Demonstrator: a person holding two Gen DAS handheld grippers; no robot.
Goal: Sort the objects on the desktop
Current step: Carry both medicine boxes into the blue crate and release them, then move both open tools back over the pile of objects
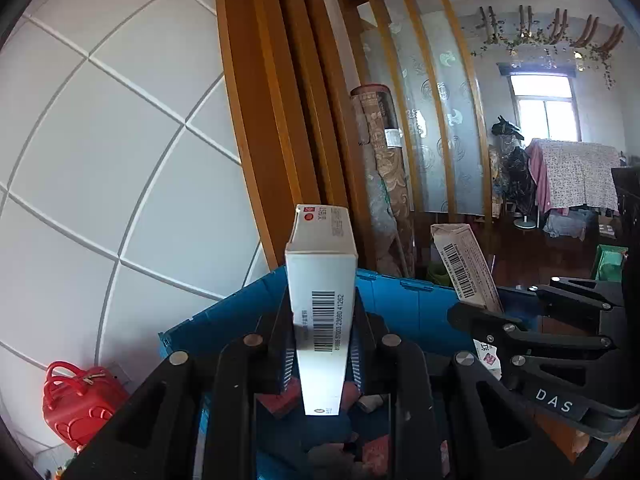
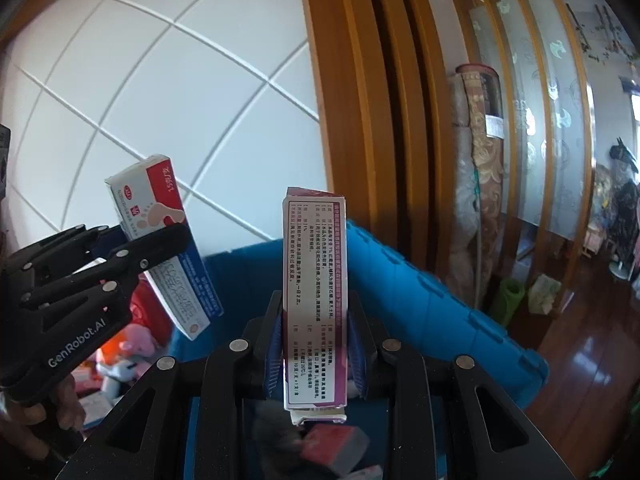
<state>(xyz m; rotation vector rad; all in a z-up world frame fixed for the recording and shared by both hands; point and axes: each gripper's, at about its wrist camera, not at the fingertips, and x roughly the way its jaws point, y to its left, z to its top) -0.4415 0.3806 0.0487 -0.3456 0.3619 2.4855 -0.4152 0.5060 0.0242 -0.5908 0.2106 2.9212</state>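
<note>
In the left wrist view my left gripper is shut on a long white box with a barcode, which stands up between the blue pads above a blue crate. My right gripper is at the right, shut on a tilted box with a barcode. In the right wrist view the right gripper clamps a purple-edged box of printed text upright over the crate. The left gripper is at the left, holding its white, red and blue box tilted.
The crate holds several small boxes, pink soft toys and red-grey blocks. A white panelled wall and a wooden frame stand behind it. A red bag sits lower left. A hand grips the left tool. Wooden floor lies right.
</note>
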